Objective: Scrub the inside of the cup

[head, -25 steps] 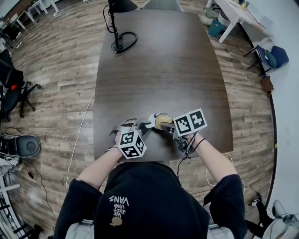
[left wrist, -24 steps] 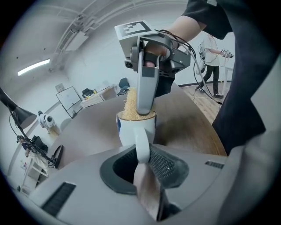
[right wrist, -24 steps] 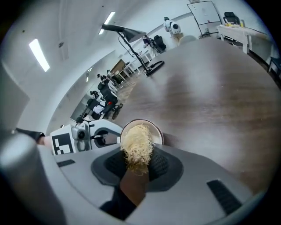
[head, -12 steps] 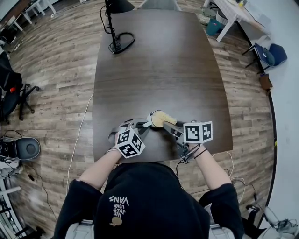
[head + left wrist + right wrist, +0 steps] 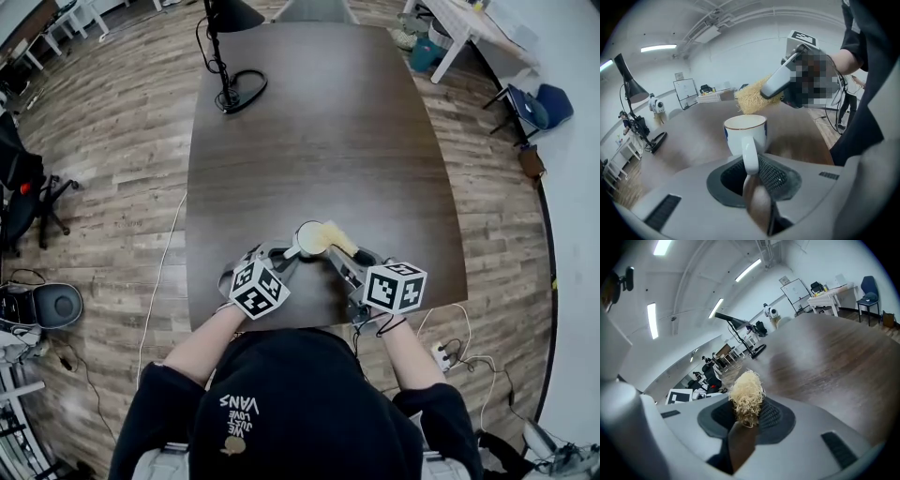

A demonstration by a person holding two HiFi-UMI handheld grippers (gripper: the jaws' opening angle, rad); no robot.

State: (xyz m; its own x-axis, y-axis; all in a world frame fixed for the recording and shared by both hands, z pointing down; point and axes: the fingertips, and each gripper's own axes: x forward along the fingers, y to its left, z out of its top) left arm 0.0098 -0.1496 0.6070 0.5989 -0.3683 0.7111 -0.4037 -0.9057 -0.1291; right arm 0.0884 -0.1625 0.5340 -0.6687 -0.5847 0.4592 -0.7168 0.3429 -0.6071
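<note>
A white cup (image 5: 745, 133) with a gold rim and blue marks stands near the table's front edge (image 5: 309, 238). My left gripper (image 5: 752, 164) is shut on its handle and shows at the cup's left (image 5: 286, 253) in the head view. The yellow fibre scrubber (image 5: 752, 99) hangs just over the cup's rim, outside the cup. My right gripper (image 5: 746, 416) is shut on the scrubber (image 5: 746, 397), which sits at the cup's right (image 5: 337, 237) in the head view. The cup's inside looks pale and empty. The right gripper view does not show the cup.
A black desk lamp (image 5: 225, 56) with its cable stands at the far left of the dark wooden table (image 5: 328, 141). The table's front edge runs just under both grippers. Beyond the far right corner stand a white table (image 5: 469, 28) and a blue chair (image 5: 544, 108).
The scrubber has come up out of the cup and now sits over its right rim. The right gripper has drawn back toward the person and tipped. The left gripper has rolled slightly, still holding the handle.
</note>
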